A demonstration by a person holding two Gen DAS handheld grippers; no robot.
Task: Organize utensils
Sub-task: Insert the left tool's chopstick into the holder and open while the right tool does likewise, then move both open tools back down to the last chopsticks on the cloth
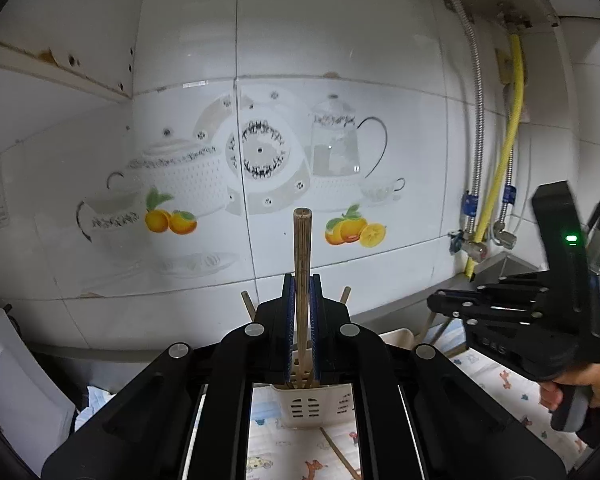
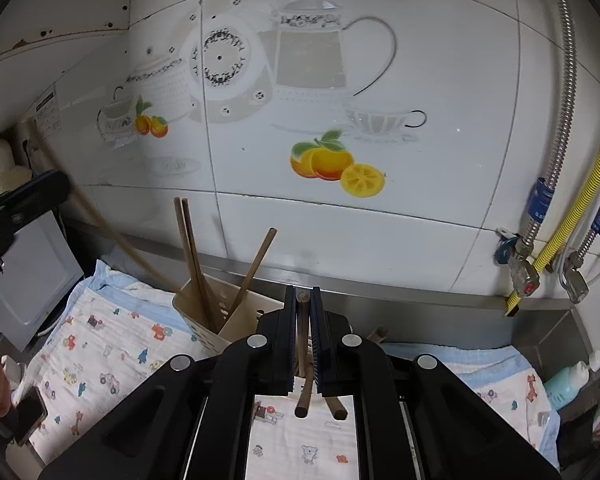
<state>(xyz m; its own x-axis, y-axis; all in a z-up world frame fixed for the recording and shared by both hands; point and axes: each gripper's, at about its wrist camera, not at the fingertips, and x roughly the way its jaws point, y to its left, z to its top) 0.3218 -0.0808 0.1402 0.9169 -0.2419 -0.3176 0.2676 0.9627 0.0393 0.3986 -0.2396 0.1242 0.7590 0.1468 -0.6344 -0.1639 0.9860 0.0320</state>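
Left wrist view: the left gripper (image 1: pixel 302 300) is clamping a pale chopstick (image 1: pixel 302 248) upright, directly above the holder (image 1: pixel 312 404), which is standing on the cloth (image 1: pixel 496 380).

Right wrist view: the right gripper (image 2: pixel 302 312) is pinching a dark chopstick (image 2: pixel 303 392), just right of the holder (image 2: pixel 204 320), which is carrying three chopsticks (image 2: pixel 192 256).

A utensil holder (image 2: pixel 204 320) stands on a cloth (image 2: pixel 100 344) spread over the surface, chopsticks (image 2: pixel 192 256) upright in it, the tiled wall (image 2: pixel 420 80) behind, pipes (image 2: pixel 556 236) to the right.
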